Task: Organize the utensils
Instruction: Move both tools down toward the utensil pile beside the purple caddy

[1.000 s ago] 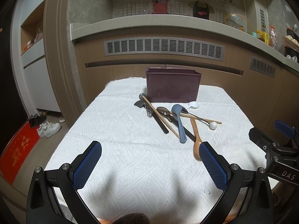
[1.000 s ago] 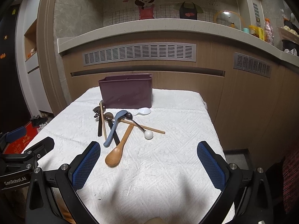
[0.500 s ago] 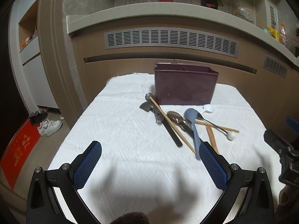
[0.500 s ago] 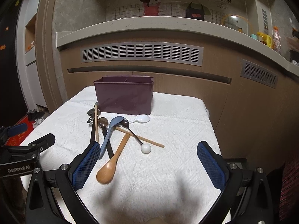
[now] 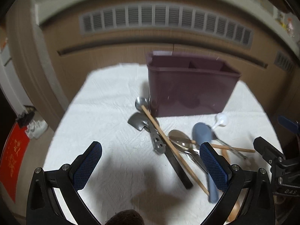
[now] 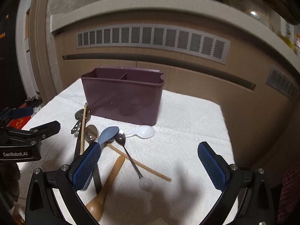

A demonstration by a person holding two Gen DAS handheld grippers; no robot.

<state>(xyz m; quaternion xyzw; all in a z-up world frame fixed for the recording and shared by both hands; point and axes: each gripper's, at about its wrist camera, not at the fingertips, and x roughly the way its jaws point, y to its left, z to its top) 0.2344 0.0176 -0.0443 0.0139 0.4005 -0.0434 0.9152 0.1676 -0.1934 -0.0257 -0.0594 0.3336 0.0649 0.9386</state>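
Note:
A dark purple utensil caddy [image 5: 191,90] [image 6: 123,97] with inner dividers stands on the white cloth. In front of it lies a pile of utensils: a blue spoon [image 5: 203,135] [image 6: 109,134], wooden chopsticks [image 5: 174,150] [image 6: 82,127], a wooden spoon [image 6: 106,187], metal spoons [image 5: 181,142] [image 6: 120,137], a black-handled spatula [image 5: 138,121] and a white spoon [image 5: 221,120] [image 6: 144,131]. My left gripper [image 5: 150,166] is open and empty just before the pile. My right gripper [image 6: 149,166] is open and empty over the pile's near end.
The white cloth-covered table [image 5: 105,101] [image 6: 187,123] ends at a brown cabinet wall with vents [image 6: 150,37]. Shoes [image 5: 35,129] and a red mat [image 5: 11,161] lie on the floor to the left. Each gripper shows at the edge of the other's view.
Both grippers have moved forward and lower toward the utensil pile and caddy, which now look larger. Both stay open. The utensils have not moved.

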